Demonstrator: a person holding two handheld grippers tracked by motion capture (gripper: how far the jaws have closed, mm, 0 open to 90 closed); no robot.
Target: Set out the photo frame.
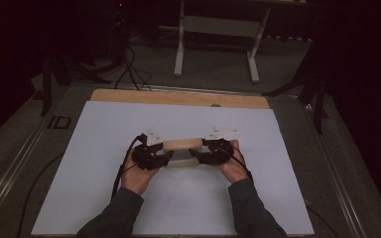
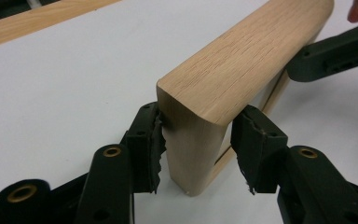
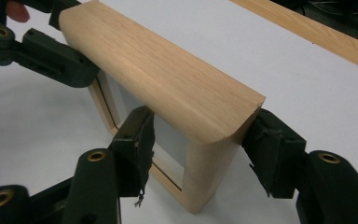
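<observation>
A pale wooden frame [image 1: 181, 145] with a thick rounded top rail stands upright on the white table top [image 1: 178, 208], between my two grippers. My left gripper [image 2: 193, 144] straddles one end post [image 2: 193, 154]. Its left pad [image 2: 150, 140] touches the wood, and a narrow gap shows at the right pad [image 2: 251, 144]. My right gripper [image 3: 200, 144] straddles the other end [image 3: 212, 168]. Its right pad [image 3: 265, 140] lies against the wood, while its left pad [image 3: 140, 140] stands off the post, in front of the frame's opening. In the high view a hand holds each gripper: left [image 1: 151, 157], right [image 1: 213, 154].
A bare wooden strip [image 1: 178, 98] runs along the table's far edge. Beyond it, on the dark floor, stand a white table base [image 1: 218, 29] and some cables [image 1: 129, 69]. White surface lies open all round the frame.
</observation>
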